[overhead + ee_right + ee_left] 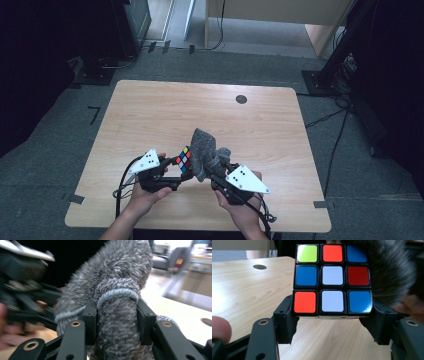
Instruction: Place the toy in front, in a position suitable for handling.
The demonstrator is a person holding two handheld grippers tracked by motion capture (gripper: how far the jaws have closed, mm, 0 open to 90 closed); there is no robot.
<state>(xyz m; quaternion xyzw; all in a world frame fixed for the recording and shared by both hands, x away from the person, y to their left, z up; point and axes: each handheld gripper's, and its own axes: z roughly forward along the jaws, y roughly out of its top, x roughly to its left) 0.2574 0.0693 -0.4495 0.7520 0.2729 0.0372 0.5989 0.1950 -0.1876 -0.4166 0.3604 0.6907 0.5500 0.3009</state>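
Grey carpet is spreading out around a pale wooden table (150, 107), and all the action is sitting at its near edge. At the centre of it, the puzzle cube (184, 160) is hanging in the air above the tabletop, gripped low on its two sides by the left gripper (176, 172), whose jaws are clamping its bottom row. From the left gripper view the cube's (333, 278) facing side is showing yellow-green, orange and blue along the top, blue, white and red across the middle, orange, white and blue along the bottom. Pressing right against the cube's far side is a fuzzy grey cloth (204, 150), standing up in a tall bunch. The right gripper (216, 167) is holding that cloth, jaws squeezing a thick fold of it, and in the right gripper view the cloth (117, 287) is bulging up between the pads with a pale blue-grey stitched hem looping across it. Both hands are coming in from the near edge, the left hand (145, 195) and the right hand (242, 207) each wrapping a handle, with the grey three-cornered plates sitting on top. Farther out, a small dark round disc (241, 99) is sitting near the table's far edge, well apart from everything. Beyond the table, black stands and cables are lining the floor.
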